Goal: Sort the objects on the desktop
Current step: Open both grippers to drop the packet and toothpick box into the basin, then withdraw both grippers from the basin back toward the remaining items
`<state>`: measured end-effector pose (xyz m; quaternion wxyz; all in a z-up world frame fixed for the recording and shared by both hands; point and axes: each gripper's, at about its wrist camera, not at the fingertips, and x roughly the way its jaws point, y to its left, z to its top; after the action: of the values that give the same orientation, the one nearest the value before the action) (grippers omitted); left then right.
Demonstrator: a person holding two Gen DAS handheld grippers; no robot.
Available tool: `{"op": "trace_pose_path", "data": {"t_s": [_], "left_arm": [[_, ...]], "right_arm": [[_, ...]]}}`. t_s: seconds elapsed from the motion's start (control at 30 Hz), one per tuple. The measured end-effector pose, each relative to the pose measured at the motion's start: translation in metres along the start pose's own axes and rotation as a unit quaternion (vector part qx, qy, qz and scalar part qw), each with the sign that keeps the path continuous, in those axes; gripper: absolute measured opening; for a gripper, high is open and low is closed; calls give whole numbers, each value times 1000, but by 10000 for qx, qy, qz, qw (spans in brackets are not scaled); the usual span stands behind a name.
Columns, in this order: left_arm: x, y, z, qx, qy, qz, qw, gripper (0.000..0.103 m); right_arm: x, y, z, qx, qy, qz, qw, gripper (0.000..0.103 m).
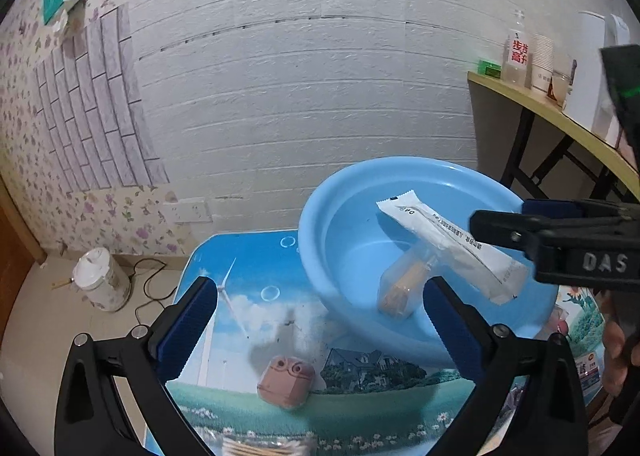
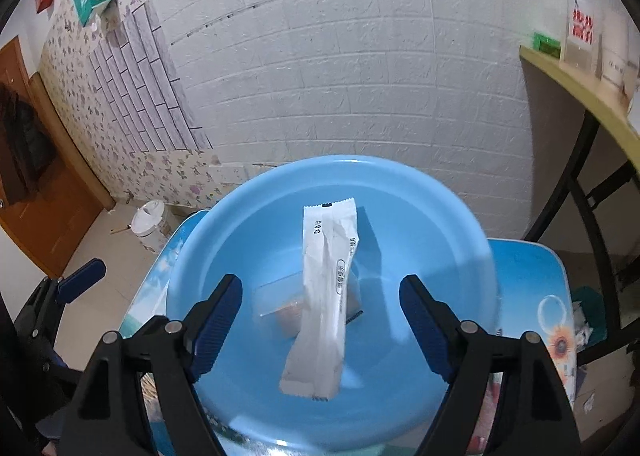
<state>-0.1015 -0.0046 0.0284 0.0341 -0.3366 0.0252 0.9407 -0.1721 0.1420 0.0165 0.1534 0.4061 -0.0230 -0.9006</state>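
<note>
Two packets in one round blue plastic basin (image 2: 460,224): long white sachet (image 2: 326,296), clear pouch (image 1: 400,288). One pink eraser (image 1: 285,382) on landscape-print surface (image 1: 240,396), white brick wall (image 1: 300,76) behind. Both jaws wide open, empty.

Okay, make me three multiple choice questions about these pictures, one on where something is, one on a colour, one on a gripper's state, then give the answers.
1. Where does the white sachet lie?
A. On the floor
B. In the basin
C. On the side table

2. What colour is the basin?
A. Light blue
B. Red
C. Green

3. How does the right gripper stand?
A. Clamped on the sachet
B. Clamped on the basin's rim
C. Jaws apart, holding nothing

Answers:
1. B: the sachet rests inside the basin, over a clear packet.
2. A: its wall and rim are light blue in both views.
3. C: the blue pads stand clear on either side of the sachet, not touching it.
</note>
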Motion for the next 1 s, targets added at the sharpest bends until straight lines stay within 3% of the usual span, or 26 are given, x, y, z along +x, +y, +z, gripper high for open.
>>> {"op": "trace_pose_path", "data": {"t_s": [0.27, 0.67, 1.0], "left_arm": [[-18, 6, -9, -341, 27, 30, 9994, 103], [-49, 15, -32, -551, 73, 164, 9983, 103], [-67, 23, -53, -541, 134, 335, 9979, 103]], "right_arm": [[-43, 2, -25, -194, -232, -206, 9993, 82], [-88, -37, -80, 473, -178, -359, 9981, 82], [-112, -47, -110, 608, -161, -461, 9970, 82]]}}
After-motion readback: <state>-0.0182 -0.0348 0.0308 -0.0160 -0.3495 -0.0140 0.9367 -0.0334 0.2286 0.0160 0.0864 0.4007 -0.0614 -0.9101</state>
